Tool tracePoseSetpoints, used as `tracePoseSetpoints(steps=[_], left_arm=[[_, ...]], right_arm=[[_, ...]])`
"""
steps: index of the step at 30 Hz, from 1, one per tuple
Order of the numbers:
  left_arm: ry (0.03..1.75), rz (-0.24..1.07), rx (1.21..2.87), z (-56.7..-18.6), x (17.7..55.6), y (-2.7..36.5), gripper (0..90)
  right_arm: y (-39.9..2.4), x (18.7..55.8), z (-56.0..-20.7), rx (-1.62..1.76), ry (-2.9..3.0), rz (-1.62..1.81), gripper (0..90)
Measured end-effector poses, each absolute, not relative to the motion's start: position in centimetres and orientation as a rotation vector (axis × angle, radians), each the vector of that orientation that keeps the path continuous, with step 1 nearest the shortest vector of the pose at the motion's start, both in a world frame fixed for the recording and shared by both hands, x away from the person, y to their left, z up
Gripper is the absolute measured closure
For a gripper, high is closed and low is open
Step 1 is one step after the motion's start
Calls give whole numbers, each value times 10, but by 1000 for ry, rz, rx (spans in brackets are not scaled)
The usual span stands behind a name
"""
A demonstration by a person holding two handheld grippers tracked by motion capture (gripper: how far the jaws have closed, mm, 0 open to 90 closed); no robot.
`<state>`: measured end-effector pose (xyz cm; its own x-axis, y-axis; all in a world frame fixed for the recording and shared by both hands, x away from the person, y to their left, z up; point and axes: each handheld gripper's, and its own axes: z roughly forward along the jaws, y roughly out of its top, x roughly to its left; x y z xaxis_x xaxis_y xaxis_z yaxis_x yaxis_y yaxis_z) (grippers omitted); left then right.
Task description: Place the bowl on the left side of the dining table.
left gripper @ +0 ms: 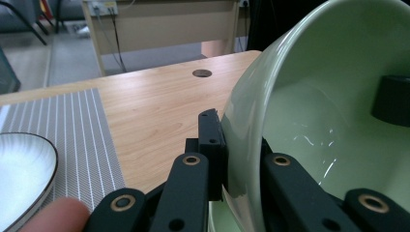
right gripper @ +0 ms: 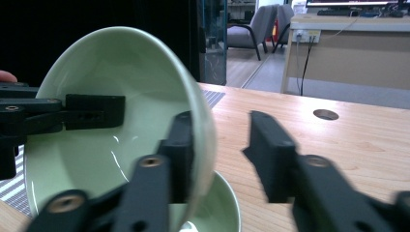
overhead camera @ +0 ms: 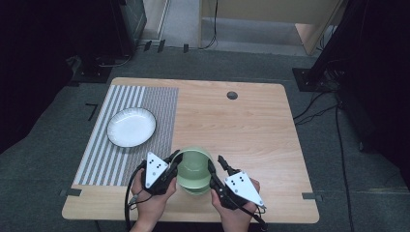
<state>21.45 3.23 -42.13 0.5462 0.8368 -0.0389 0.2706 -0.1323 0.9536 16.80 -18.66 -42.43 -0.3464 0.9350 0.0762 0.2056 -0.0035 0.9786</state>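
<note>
Gripped on its rim by the left gripper at the table's six o'clock edge, a tilted green bowl hangs over a second bowl as the right gripper stands released; steady, level lifting looks wisest.

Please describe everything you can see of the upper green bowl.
The upper green bowl is pale green, glossy and looks ceramic. It is tilted on edge above a second green bowl. The left gripper clamps its rim; the right gripper has one jaw inside, the other standing apart.
</note>
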Motion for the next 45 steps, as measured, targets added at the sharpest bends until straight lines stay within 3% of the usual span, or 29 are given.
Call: tracePoseSetpoints(steps=[3,4,9,23,45], left_arm=[[944,630,1678,-420,217,35,844],[958,628,1667,-420,218,38,843],[983,623,1649,-420,223,46,843],[1052,650,1592,-414,234,74,843],[1126,670,1526,-411,243,104,843]], right_arm=[[-189,168,-422,1196,1616,1407,521],[-191,168,-421,1190,1631,1420,443],[-202,169,-420,1179,1701,1489,278],[-223,169,-423,1169,1733,1500,197],[-262,183,-443,1301,1682,1387,198]])
